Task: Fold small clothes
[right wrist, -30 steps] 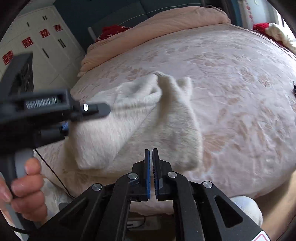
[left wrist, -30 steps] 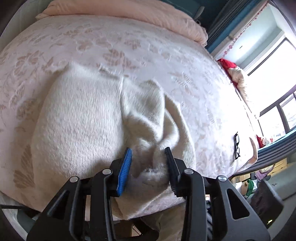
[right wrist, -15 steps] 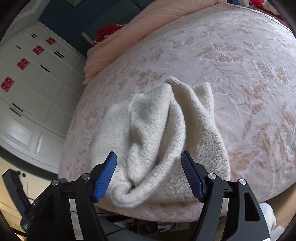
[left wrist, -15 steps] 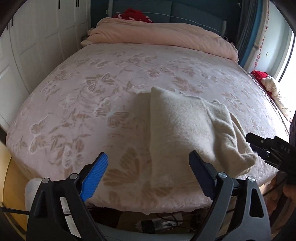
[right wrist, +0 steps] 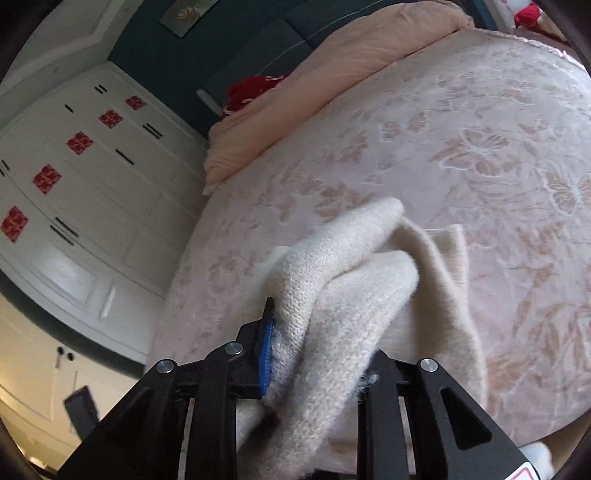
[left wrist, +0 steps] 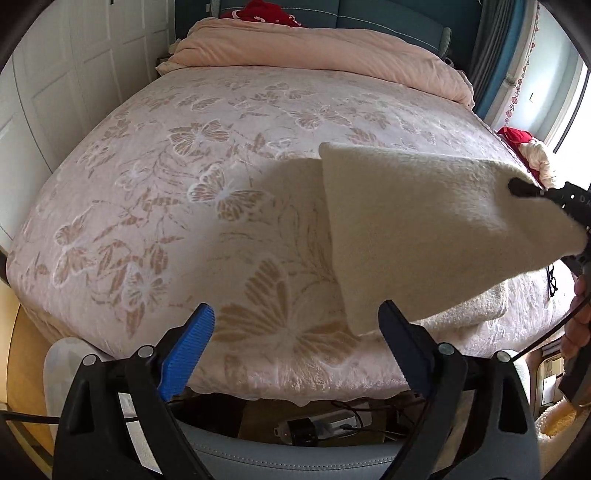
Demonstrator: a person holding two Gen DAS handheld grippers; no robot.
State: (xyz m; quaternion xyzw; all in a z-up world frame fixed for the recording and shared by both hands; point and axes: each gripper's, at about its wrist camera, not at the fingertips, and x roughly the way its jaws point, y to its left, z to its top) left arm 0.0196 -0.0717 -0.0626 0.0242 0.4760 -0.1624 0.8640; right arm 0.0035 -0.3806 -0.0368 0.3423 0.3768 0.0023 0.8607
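Left gripper [left wrist: 295, 338]: one, nearest the lens, its two blue-padded fingers spread wide with nothing between them, poised over the near edge of the bed.
Right gripper [right wrist: 319, 354]: one, pinching a thick bunch of the garment; in the left wrist view its black tip [left wrist: 554, 199] shows at the right side of the bed, holding the raised corner.
Garment [left wrist: 417, 225]: one cream knit piece of small clothing (fuzzy, loosely woven), near the front right corner of the bed; one layer is lifted off the bed as a taut sheet, another layer lies flat under it on the bedspread [left wrist: 207, 192].
Bed: one, covered in a pink butterfly-patterned spread.
Duvet [left wrist: 325, 55]: one peach roll across the head of the bed, with one red cloth [left wrist: 264, 13] behind it.
Wardrobe [right wrist: 74, 177]: one white run of doors beyond the left side of the bed, five red square stickers counted.
Change from half a second ago: the garment then lay flat on the bed and the right gripper's fingers were spread around it; they have since closed and raised it. The left gripper stays spread.
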